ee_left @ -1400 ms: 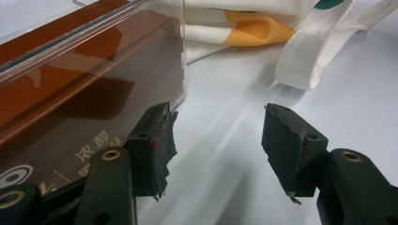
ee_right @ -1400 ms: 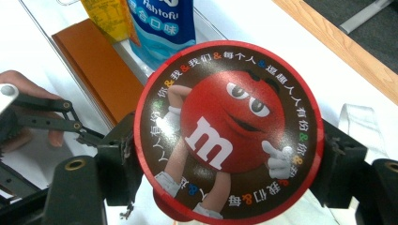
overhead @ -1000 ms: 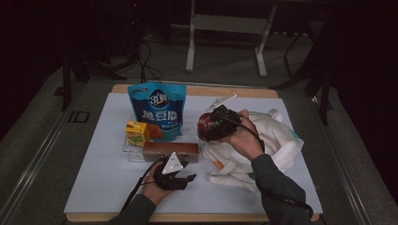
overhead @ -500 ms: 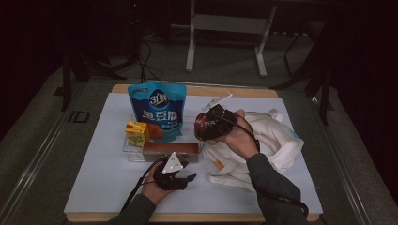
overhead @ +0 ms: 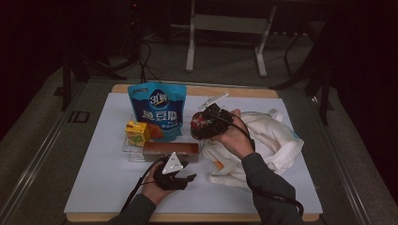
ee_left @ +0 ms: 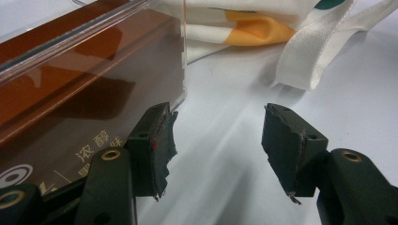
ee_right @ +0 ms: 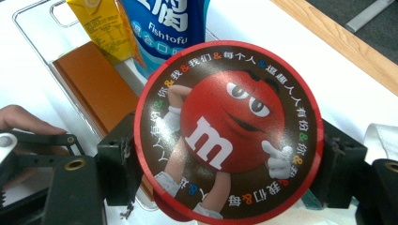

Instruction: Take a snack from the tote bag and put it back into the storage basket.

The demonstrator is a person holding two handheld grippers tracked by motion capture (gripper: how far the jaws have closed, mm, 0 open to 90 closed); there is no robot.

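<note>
The right gripper (ee_right: 225, 168) pinches a round red M&M's tin (ee_right: 228, 129) between its jaws, holding it above the middle of the white table (overhead: 108, 173), just over the clear plastic tray (overhead: 136, 154) with its brown rectangular box (overhead: 170, 151). The left gripper (ee_left: 218, 140) rests near the table's front edge, jaws spread and empty, beside the box. A white cloth bag (overhead: 272, 140) lies toward the right edge.

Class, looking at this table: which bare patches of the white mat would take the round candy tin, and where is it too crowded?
Free: the white mat left of the left gripper, and the strip in front of the tote bag. Crowded: the clear tray with blue pouch, juice carton and brown box.
</note>
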